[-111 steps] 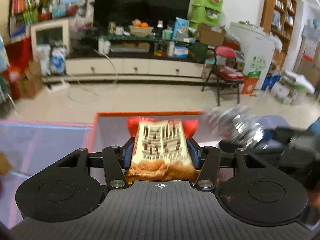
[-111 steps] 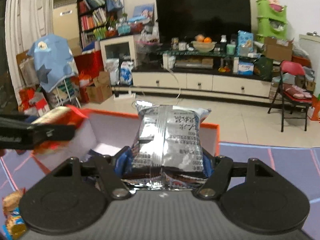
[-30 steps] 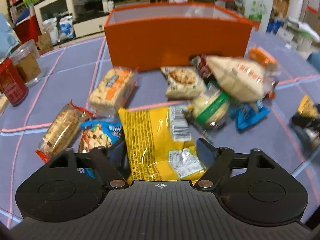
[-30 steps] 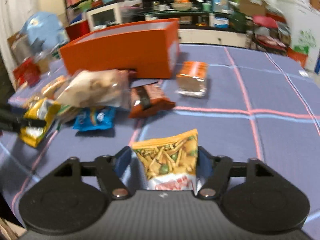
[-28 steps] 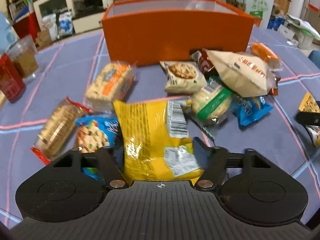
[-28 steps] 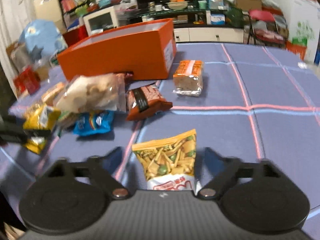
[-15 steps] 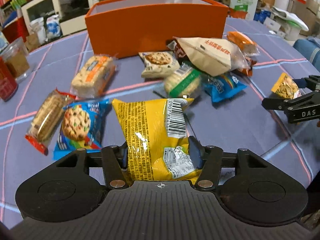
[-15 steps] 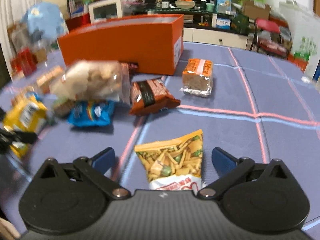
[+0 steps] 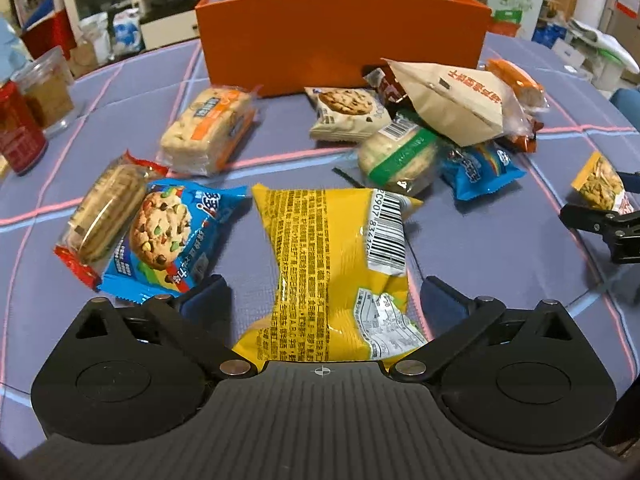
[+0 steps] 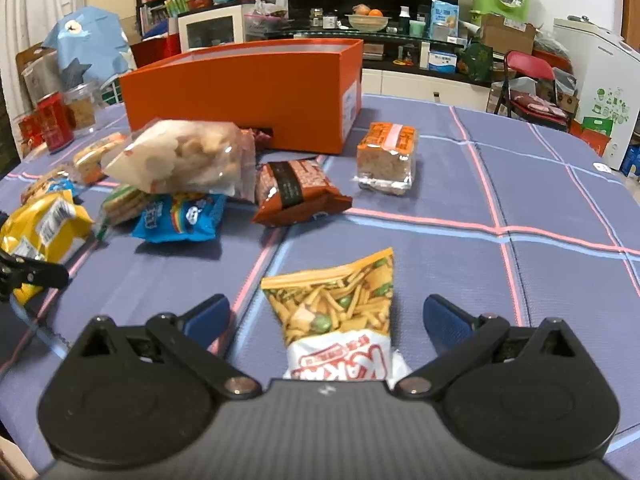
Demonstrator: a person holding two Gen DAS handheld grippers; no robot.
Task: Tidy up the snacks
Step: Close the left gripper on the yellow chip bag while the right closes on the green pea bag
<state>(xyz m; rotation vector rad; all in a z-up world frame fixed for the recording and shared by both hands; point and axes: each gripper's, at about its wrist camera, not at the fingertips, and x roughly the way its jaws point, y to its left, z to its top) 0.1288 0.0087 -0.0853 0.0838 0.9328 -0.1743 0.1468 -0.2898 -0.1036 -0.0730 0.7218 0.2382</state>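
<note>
the left gripper (image 9: 324, 298) stood spread wide, unclenched, around the yellow bag (image 9: 334, 268) lying on the tablecloth (image 9: 500, 264). that bag looked light, puffy and slick; pinching its middle seemed safest. the right gripper (image 10: 326, 316), likewise released, straddled the orange snack pouch (image 10: 336, 304), soft and crushable.

left gripper (image 9: 324, 300): matte black ribbed body | round side discs | silver pivot screws | blue finger pads (image 9: 208, 298) | white crosshair mark || right gripper (image 10: 326, 318): same build
</note>
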